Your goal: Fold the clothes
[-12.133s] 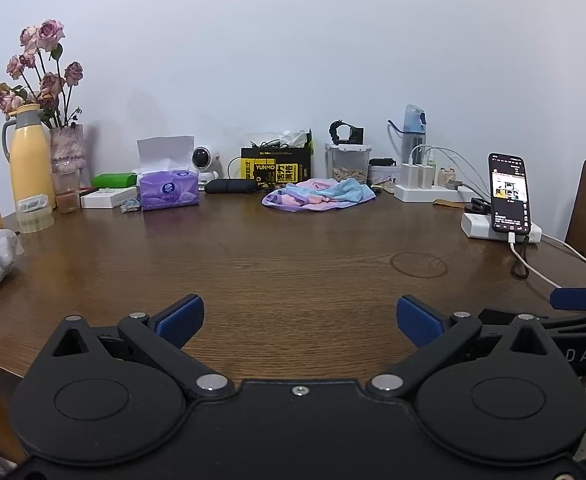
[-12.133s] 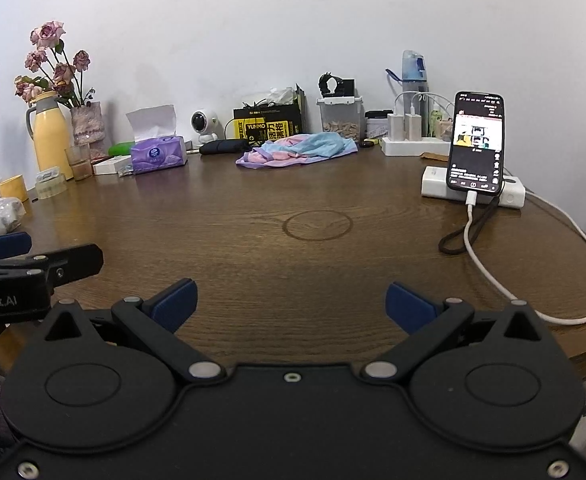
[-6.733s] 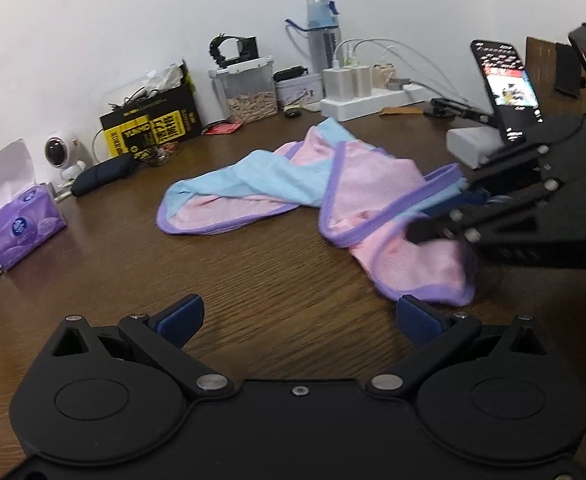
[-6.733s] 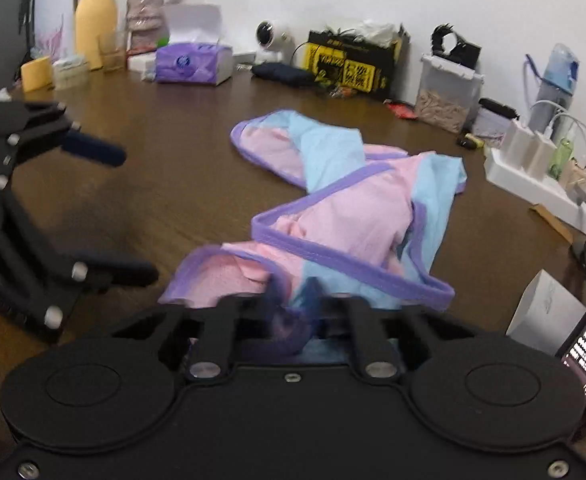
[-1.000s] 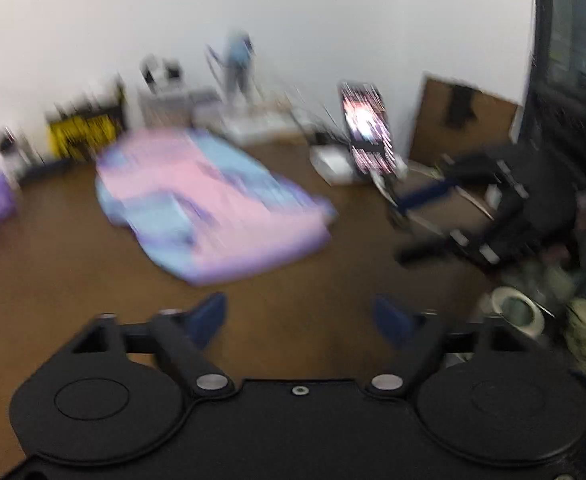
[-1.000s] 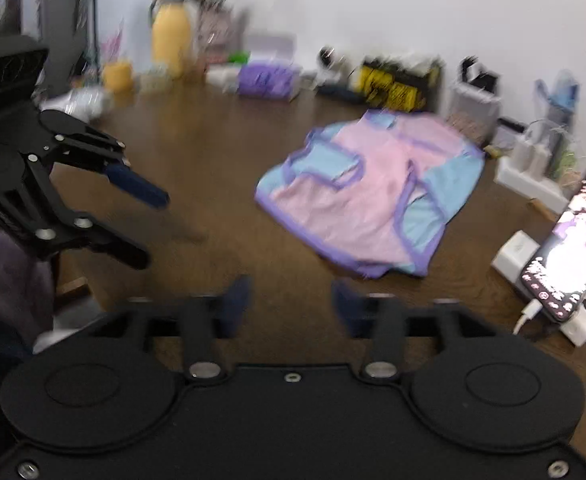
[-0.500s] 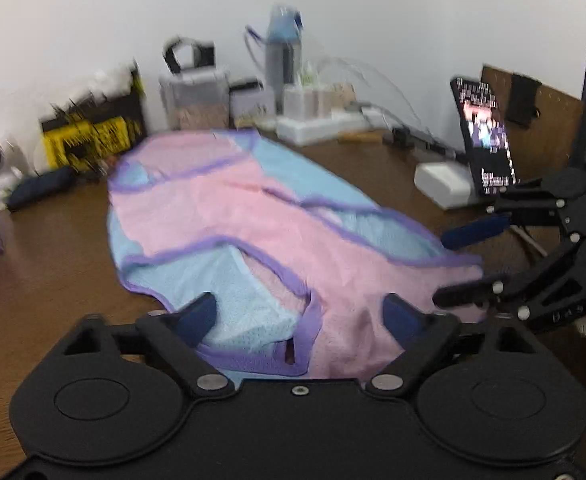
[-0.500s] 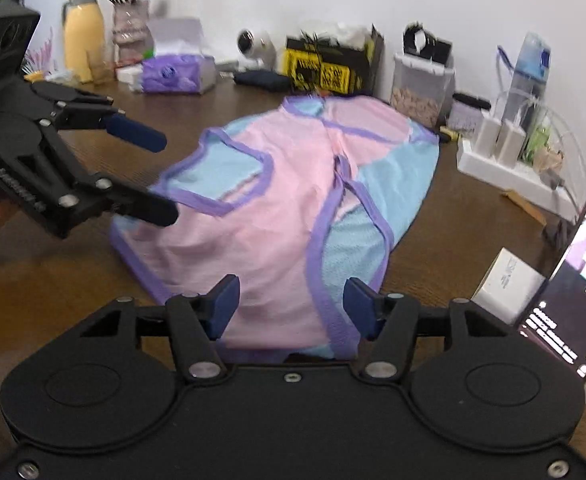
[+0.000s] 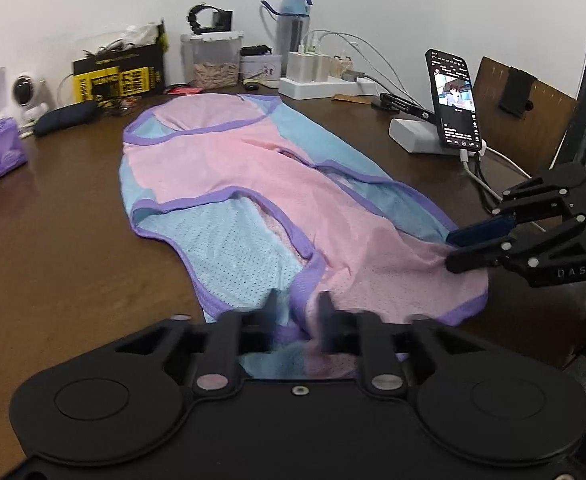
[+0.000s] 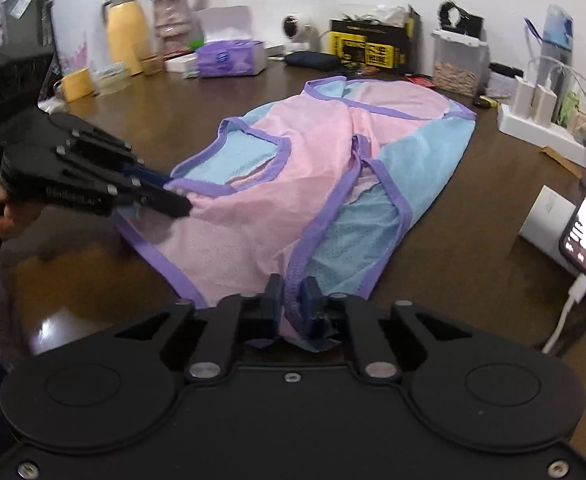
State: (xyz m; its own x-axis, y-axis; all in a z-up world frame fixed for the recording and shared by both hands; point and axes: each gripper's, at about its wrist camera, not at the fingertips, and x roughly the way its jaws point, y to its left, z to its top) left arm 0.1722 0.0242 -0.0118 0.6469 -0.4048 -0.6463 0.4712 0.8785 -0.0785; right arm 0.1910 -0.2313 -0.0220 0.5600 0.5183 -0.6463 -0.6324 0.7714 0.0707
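hem gripped, ready for the first fold

left gripper [image 9: 296,314] fingers pinch the garment [image 9: 253,184] near the counter [image 9: 53,240] front edge; right gripper [image 10: 292,294] fingers clamp the purple trim beside it. next, likely: lift both corners together and carry them toward the far edge.

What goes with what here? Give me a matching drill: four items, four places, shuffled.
Items:
1. phone
2. tissue pack
3. left claw
4. yellow jug

Places:
A. beside the flower vase
B. shut on the garment's near hem
C. propped upright on a white stand
D. beside the small white camera

Pairs: 1-C, 2-D, 3-B, 4-A
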